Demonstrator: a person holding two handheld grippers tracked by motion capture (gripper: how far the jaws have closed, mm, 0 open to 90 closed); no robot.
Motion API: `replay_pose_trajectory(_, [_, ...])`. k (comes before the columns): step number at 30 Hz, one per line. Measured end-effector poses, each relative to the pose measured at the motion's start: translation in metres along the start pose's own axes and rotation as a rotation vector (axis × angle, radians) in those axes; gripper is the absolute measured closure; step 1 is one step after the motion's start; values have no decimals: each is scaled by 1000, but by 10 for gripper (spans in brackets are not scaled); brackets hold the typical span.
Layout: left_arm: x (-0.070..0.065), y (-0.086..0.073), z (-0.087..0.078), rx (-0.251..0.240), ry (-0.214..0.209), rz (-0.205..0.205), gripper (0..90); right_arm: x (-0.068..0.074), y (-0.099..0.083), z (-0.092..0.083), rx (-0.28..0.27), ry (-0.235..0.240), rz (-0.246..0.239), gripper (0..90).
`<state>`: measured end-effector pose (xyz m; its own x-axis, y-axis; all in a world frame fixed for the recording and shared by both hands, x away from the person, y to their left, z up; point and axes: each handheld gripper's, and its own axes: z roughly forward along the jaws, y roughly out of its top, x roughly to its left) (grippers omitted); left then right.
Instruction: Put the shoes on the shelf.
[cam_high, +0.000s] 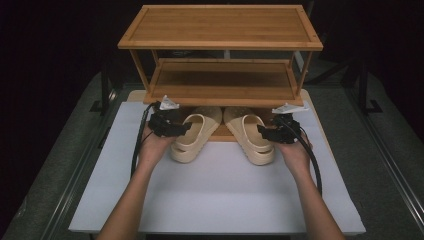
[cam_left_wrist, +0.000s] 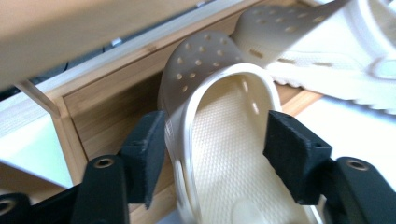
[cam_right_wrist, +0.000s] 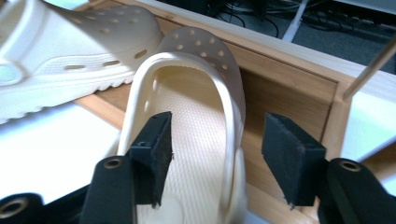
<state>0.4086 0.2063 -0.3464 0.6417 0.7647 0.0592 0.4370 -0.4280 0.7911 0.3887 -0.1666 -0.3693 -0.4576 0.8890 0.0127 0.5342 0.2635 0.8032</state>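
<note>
High view, both clogs' (cam_high: 196, 137) toes on rack's (cam_high: 220, 95) bottom shelf, left tool (cam_high: 181, 129) and right tool (cam_high: 263, 131) parted, gripping nothing.

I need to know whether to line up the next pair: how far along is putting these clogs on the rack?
Done: both clogs sit with their toes on the rack's bottom shelf, heels out over the white mat. In hand: the left tongs stand open around the left clog, the right tongs open around the right clog, pads off them. Left: probably pushing both fully in.

left tool (cam_high: 186, 128): jaws apart, level | right tool (cam_high: 260, 131): jaws apart, level
</note>
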Motion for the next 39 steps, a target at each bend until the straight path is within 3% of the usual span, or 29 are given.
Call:
replay_pose_trajectory(3, [2,-3,-11,-11,-23,1,326,-2,-2,-12,-12,17,0,404])
replay_pose_trajectory(8, [8,-20,-35,-16,-61,4,271,-8,-15,-40,-12,58,18,296])
replay_pose_trajectory(11, [11,-28,-40,-11,-64,2,265,-11,-26,-50,-7,76,22,298])
replay_pose_trajectory(13, [15,-42,-46,-10,-73,-11,268,-13,-34,-56,-1,80,22,313])
replay_pose_trajectory(17, [17,-58,-49,11,-71,1,278,-17,-47,-59,13,86,26,347])
replay_pose_trajectory(20, [24,-82,-52,12,-78,-13,347,-24,-65,-56,30,81,34,428])
replay_pose_trajectory(22, [28,-91,-51,21,-73,-15,444,-26,-73,-50,39,83,39,540])
replay_pose_trajectory(26, [33,-99,-44,27,-72,-37,663,-30,-83,-36,59,71,55,704])
replay_pose_trajectory(27, [34,-102,-37,54,-77,-27,714,-31,-84,-33,65,67,53,728])
replay_pose_trajectory(30, [32,-103,-27,73,-91,-28,815,-30,-87,-27,75,59,37,768])
replay_pose_trajectory(39, [23,-101,-16,64,-128,-14,852,-23,-87,-22,77,74,9,777])
